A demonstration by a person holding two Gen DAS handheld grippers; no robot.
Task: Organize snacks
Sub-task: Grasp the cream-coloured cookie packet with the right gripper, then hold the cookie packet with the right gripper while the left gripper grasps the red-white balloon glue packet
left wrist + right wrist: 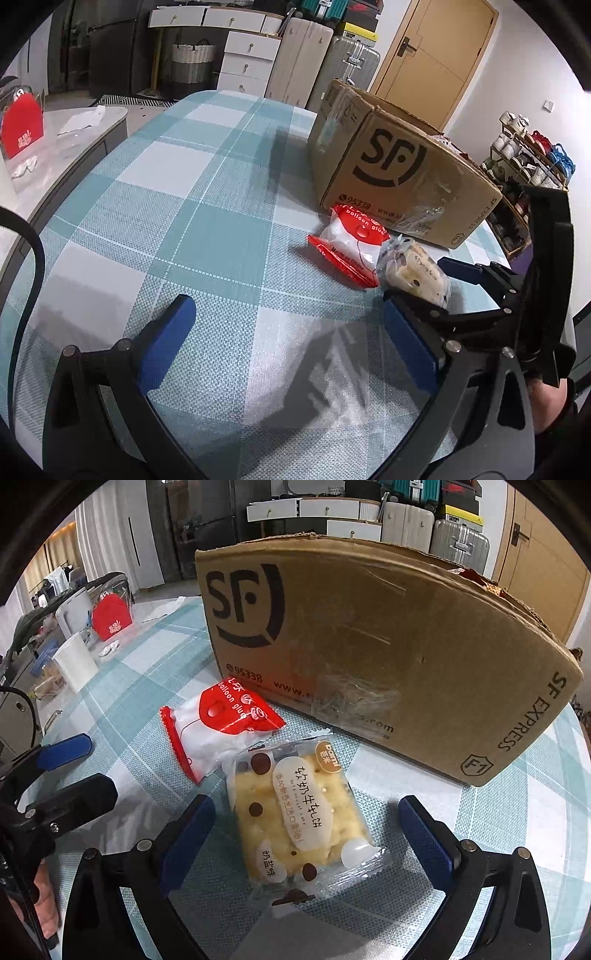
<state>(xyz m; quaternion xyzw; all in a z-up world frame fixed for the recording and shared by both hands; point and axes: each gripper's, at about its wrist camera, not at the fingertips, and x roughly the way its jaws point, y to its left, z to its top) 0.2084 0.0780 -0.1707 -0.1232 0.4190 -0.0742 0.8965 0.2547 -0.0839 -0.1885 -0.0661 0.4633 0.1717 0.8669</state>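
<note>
Right hand-held gripper (306, 834): jaws spread, straddling cracker packet (303, 816) flat on counter (122, 701), beside cardboard box (369, 646), likely pre-grasp | left hand-held gripper (288, 339): spread, empty | red packet (218, 723) alongside.

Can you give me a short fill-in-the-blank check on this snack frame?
1. The cardboard box bears the large letters ____.
2. The right tongs, jaws wide, straddle the clear-wrapped ____ cake packet.
3. The balloon glue packet is white and ____.
4. Everything rests on a ____ tablecloth.

Missing words: SF; yellow; red; checked
</note>
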